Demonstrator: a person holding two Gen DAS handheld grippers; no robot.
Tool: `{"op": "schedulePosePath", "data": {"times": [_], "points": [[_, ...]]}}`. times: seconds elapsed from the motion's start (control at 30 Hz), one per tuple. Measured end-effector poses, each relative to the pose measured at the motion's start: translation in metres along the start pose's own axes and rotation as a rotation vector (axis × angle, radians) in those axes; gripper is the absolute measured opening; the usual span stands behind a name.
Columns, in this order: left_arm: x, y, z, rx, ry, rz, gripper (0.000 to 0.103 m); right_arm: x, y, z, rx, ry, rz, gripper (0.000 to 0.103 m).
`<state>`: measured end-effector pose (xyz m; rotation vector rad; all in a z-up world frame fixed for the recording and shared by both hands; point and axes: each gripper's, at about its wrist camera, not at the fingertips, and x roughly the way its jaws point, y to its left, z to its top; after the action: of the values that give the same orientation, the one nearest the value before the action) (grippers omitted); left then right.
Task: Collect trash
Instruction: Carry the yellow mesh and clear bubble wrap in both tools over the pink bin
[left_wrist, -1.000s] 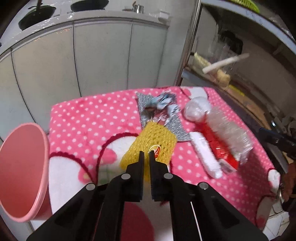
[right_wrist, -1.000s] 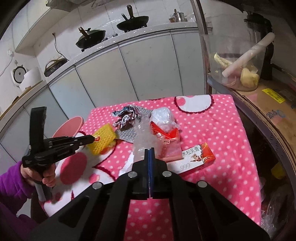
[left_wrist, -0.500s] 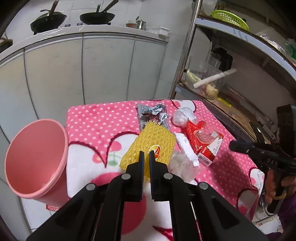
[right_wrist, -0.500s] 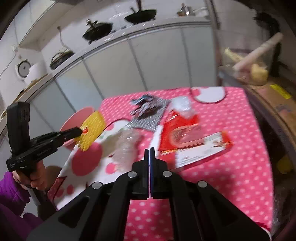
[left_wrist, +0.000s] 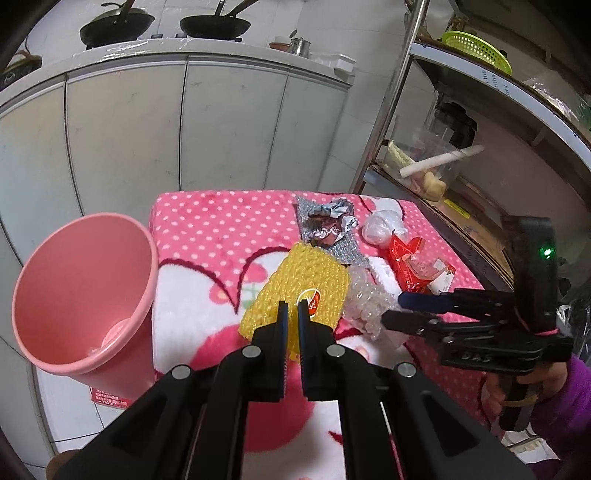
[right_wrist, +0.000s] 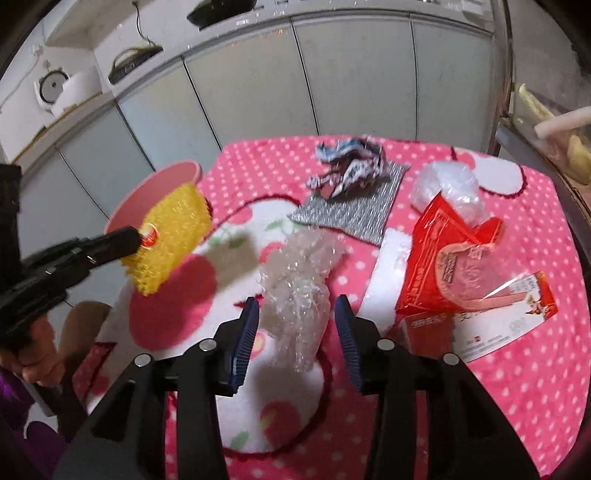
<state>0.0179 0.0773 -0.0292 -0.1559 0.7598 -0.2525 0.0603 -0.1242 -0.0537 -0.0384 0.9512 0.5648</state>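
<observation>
My left gripper (left_wrist: 291, 308) is shut on a yellow mesh pad (left_wrist: 301, 295) and holds it in the air above the table; in the right wrist view the pad (right_wrist: 170, 236) hangs in front of the pink bin (right_wrist: 162, 184). The pink bin (left_wrist: 77, 295) stands left of the table. My right gripper (right_wrist: 295, 314) is open, its jaws on either side of a crumpled clear bubble wrap (right_wrist: 299, 280) lying on the pink dotted blanket (right_wrist: 498, 387). It also shows in the left wrist view (left_wrist: 397, 308).
On the blanket lie a silver pad (right_wrist: 354, 206) with a crumpled foil wrapper (right_wrist: 351, 166), a clear plastic ball (right_wrist: 447, 184), a red packet (right_wrist: 450, 254) and a carton (right_wrist: 491, 325). A metal shelf (left_wrist: 461, 184) stands at the right. Grey cabinets (left_wrist: 184, 129) stand behind.
My left gripper has lifted the yellow pad and pulled back toward the bin. My right gripper has opened and dropped the bubble wrap from its closed jaws to lie between them.
</observation>
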Motion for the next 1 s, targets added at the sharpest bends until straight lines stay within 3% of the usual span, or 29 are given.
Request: {"op": "schedulePosePath", "data": {"times": [0.1,0.3,0.53,0.73,1.0], "points": [[0.000,0.002,-0.002,-0.007,0.000,-0.005,0.005,0.009,0.002,-0.006,0.004,0.024,0.012,0.043],[-0.010,0.003,-0.005,-0.015,-0.025,-0.016,0.005,0.004,0.009,-0.011,0.009,0.001,-0.004,0.023],[-0.035,0.009,-0.001,-0.023,-0.099,0.001,0.005,-0.022,0.035,-0.001,-0.027,-0.080,0.010,0.021],[-0.062,0.030,0.007,-0.046,-0.184,0.077,0.005,-0.031,0.069,0.026,-0.082,-0.137,0.060,0.021],[-0.089,0.082,0.015,-0.113,-0.268,0.233,0.005,-0.005,0.118,0.068,-0.136,-0.131,0.139,0.021]]}}
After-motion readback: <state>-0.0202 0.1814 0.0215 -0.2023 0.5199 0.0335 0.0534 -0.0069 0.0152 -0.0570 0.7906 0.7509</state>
